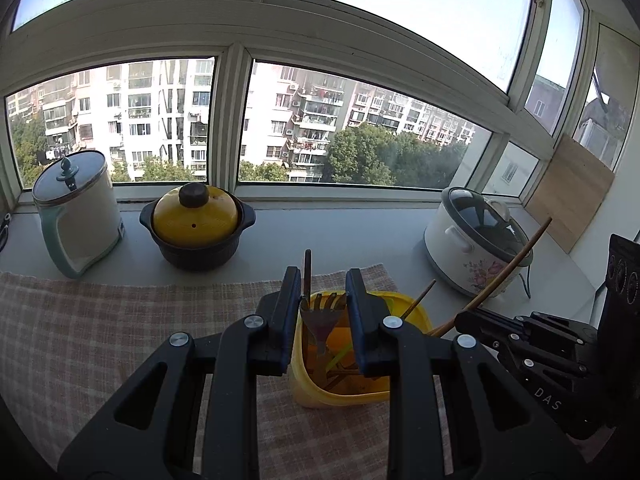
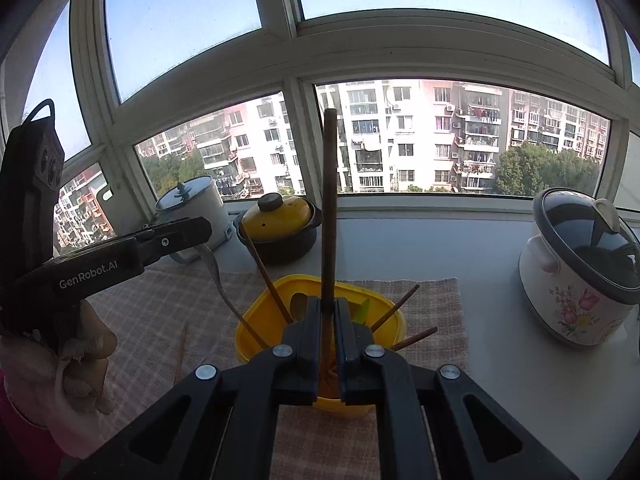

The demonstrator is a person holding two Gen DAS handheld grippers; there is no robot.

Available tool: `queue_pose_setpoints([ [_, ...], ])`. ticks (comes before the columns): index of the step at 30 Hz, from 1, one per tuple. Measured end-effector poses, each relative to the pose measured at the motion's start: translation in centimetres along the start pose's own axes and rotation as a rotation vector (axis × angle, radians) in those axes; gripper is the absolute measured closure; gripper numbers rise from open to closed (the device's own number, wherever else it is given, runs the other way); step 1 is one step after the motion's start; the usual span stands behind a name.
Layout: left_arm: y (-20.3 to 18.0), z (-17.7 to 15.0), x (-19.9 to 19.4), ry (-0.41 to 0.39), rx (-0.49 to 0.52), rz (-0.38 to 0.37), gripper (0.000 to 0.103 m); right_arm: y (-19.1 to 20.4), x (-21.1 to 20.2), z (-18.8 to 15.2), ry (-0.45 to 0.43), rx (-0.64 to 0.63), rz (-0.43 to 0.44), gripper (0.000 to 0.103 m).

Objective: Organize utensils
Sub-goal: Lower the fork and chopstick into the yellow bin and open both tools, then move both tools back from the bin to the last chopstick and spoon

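While my right gripper (image 2: 328, 320) pinches a brown chopstick (image 2: 329, 200) upright over the yellow container (image 2: 256, 320), my left gripper (image 1: 323, 292) hangs spread above a fork (image 1: 320, 324)

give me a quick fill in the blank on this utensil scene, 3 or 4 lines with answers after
1. The right gripper is shut on a long brown ____.
2. The utensils stand in a ____ container on the checked cloth.
3. The black pot by the window has a yellow ____.
4. The flowers are printed on the ____ cooker.

Missing words: chopstick; yellow; lid; rice
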State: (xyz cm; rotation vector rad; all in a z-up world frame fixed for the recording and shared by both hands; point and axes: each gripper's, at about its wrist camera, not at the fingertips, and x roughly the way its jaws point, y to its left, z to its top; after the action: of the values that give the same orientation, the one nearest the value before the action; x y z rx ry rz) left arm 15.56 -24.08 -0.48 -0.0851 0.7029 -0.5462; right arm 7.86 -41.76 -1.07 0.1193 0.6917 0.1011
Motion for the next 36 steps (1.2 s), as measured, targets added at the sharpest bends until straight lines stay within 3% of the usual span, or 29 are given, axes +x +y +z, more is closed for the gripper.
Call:
queue_pose_setpoints([
  [18, 0.9, -1.7, 1.2, 0.070, 0.002, -0.008, 0.081, -0.3, 1.7, -2.0, 0.056, 0.021, -0.024, 0.097],
  [22, 0.8, -1.8, 0.6, 0.066, 0.007, -0.017, 0.081, 0.0, 1.2, -2.2, 0.038, 0.015, -0.044, 0.075],
  [24, 0.8, -1.7, 0.2, 0.059, 0.012, -0.014, 0.080, 0.3, 0.9, -2.3, 0.035, 0.012, -0.051, 0.072],
  [26, 0.9, -1.8, -0.3, 0.051, 0.013, -0.012, 0.063, 0.5, 0.7, -2.4, 0.031, 0.011, -0.058, 0.062],
  [27, 0.9, -1.8, -0.6, 0.045, 0.013, -0.012, 0.061, 0.6, 0.5, -2.5, 0.026, 0.011, -0.062, 0.058],
  [29, 1.1, -1.9, -1.1, 0.041, 0.012, -0.009, 0.061, 0.9, 0.1, -2.6, 0.009, 0.013, -0.068, 0.044],
  [36, 2.5, -2.5, -2.3, 0.049, 0.000, 0.000, 0.061, 2.1, -1.3, -3.0, -0.028, 0.017, -0.091, 0.023],
])
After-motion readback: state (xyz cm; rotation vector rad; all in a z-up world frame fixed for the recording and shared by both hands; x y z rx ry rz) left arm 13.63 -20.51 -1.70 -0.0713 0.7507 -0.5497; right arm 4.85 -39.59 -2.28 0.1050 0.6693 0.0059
